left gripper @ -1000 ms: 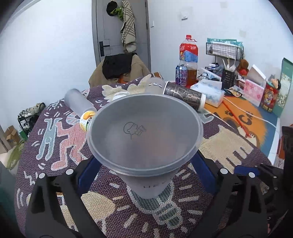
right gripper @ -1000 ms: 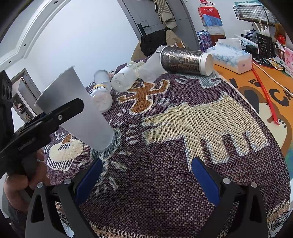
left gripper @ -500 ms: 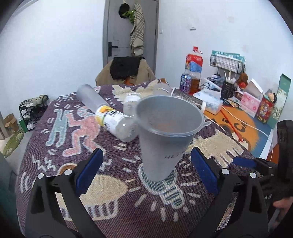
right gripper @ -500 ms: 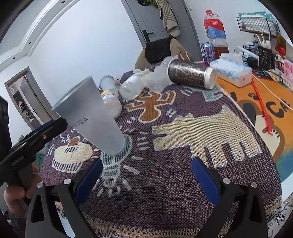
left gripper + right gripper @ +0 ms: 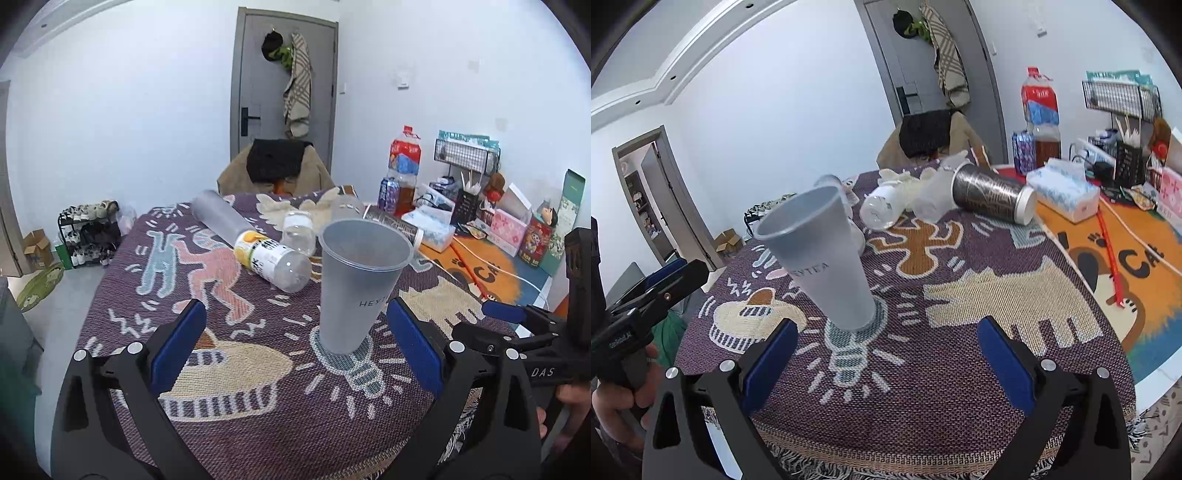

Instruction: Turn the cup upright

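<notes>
A grey translucent plastic cup (image 5: 360, 284) stands upright, mouth up, on the light-bulb pattern of the purple woven cloth (image 5: 258, 424). It also shows in the right wrist view (image 5: 823, 258). My left gripper (image 5: 291, 339) is open and empty, drawn back from the cup, with the cup beyond its right finger. My right gripper (image 5: 882, 352) is open and empty, just in front of the cup. Each gripper appears at the edge of the other's view.
Several bottles and cups lie on their sides behind the cup: a yellow-labelled bottle (image 5: 271, 260), a frosted tube (image 5: 218, 218), a clear jar (image 5: 299, 232), a dark patterned tumbler (image 5: 991, 197). A tissue box (image 5: 1065, 192), drinks and clutter stand at the right.
My left gripper opened, let go of the cup and drew back. The cup went from tilted in the grip to standing upright on the cloth. The right gripper pulled back slightly.
</notes>
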Tool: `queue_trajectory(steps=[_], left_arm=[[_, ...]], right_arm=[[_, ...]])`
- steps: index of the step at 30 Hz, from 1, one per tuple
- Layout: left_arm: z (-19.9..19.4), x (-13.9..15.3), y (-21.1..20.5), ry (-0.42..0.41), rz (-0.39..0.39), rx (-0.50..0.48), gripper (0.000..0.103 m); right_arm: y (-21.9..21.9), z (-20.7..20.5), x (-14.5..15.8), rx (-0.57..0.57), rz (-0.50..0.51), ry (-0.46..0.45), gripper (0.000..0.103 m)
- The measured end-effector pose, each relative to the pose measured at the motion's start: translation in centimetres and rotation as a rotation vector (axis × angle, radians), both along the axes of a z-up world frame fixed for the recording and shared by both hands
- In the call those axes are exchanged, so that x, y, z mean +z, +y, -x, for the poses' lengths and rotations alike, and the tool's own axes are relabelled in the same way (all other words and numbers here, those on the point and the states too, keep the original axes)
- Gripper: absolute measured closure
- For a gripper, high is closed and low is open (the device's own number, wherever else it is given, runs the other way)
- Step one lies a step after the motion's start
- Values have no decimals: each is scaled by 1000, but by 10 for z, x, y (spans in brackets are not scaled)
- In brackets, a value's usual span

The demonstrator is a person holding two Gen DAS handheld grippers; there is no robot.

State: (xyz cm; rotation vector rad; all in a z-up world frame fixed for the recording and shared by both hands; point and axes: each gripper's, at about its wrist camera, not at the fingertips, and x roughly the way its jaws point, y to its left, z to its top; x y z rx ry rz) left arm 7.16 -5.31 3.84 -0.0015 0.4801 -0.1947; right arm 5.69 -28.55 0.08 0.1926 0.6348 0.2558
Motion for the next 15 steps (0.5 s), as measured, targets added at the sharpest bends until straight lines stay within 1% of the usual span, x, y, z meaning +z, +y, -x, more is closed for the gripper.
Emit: queue_trajectory(steps=[4,10,15], left_arm=[[12,5,7,-20,0,16,6],[31,3,22,-41,16,46,6],[48,3,34,-54,13,70,6]], right_arm=[[7,10,9,1,16,-36,7],[14,27,17,3,36,-95,7],[21,34,19,12,49,-101,7]])
